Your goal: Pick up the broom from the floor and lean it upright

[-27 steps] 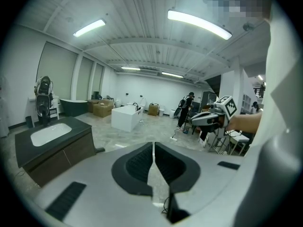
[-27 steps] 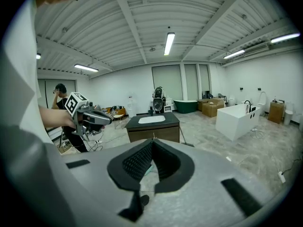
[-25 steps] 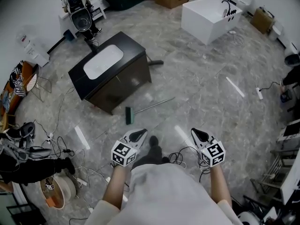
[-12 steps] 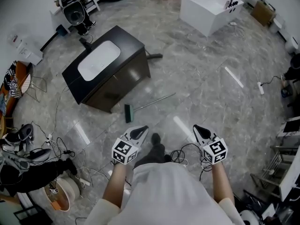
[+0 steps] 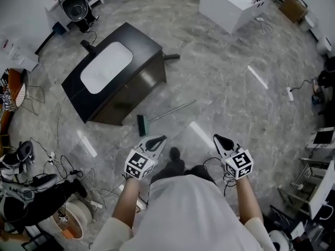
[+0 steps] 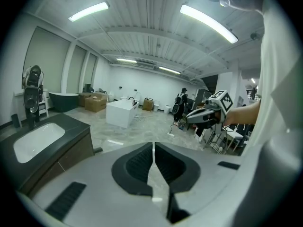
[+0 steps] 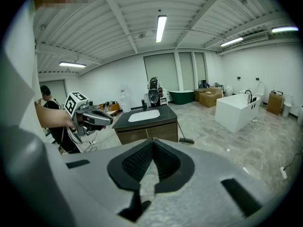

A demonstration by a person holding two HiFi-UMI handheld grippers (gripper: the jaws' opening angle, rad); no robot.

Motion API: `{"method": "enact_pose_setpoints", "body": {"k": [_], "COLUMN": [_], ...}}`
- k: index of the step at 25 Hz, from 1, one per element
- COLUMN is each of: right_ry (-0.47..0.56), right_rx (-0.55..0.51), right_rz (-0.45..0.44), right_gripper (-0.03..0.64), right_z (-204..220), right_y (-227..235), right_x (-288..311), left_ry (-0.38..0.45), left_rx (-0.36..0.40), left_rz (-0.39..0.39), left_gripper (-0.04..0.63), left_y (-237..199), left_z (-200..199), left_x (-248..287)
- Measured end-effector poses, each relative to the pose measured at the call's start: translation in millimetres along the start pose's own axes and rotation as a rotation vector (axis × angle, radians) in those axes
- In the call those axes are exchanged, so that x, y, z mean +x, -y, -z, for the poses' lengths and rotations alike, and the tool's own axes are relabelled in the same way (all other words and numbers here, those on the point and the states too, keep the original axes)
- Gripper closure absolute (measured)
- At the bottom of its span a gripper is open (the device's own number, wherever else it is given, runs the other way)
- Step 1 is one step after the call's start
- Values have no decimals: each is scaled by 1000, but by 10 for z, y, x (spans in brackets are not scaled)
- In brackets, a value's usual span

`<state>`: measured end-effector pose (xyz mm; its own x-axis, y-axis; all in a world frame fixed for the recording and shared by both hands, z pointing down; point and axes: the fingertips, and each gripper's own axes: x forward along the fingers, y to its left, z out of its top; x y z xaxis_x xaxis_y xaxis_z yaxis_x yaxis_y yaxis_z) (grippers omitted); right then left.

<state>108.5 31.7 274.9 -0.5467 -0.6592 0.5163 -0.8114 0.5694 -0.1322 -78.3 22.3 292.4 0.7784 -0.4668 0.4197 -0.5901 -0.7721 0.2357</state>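
The broom (image 5: 157, 116) lies flat on the grey marble floor, its green head toward the dark cabinet and its thin metal handle pointing up and right. In the head view my left gripper (image 5: 161, 138) hovers just below and right of the broom head, jaws shut and empty. My right gripper (image 5: 215, 137) is level with it further right, also shut with nothing in it. In the left gripper view the closed pads (image 6: 142, 161) hide the floor ahead. The right gripper view shows its own pads (image 7: 137, 162) meeting at the tip; the broom is not visible there.
A dark vanity cabinet (image 5: 146, 80) with a white sink stands just beyond the broom, with another long-handled tool (image 7: 182, 130) leaning on its far side. A white bathtub (image 5: 227, 7) stands far back. Cables (image 5: 52, 161) and clutter fill the left; racks (image 5: 314, 192) line the right.
The person has walked forward: broom and cabinet have slid down the head view, closer to both grippers. Both grippers stay shut, level with each other.
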Motion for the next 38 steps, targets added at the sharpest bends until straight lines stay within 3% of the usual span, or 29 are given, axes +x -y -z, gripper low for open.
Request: {"method": "enact_pose_setpoints", "body": {"k": [19,38], "right_ry": [-10,-143], "right_rx": [-32,-133], "right_rz": [-13,-304], "right_gripper": [615,615], "right_z": [-395,-570], "right_y": [416,2146], "right_x": [469,1800], "left_ry": [11,41], "left_rx": [-32,-194], "left_rz": [-12,-262], "left_gripper": [580,580], "left_y": [-466,-1329], "left_z": [-209,-569], "left_x": [346,1898]}}
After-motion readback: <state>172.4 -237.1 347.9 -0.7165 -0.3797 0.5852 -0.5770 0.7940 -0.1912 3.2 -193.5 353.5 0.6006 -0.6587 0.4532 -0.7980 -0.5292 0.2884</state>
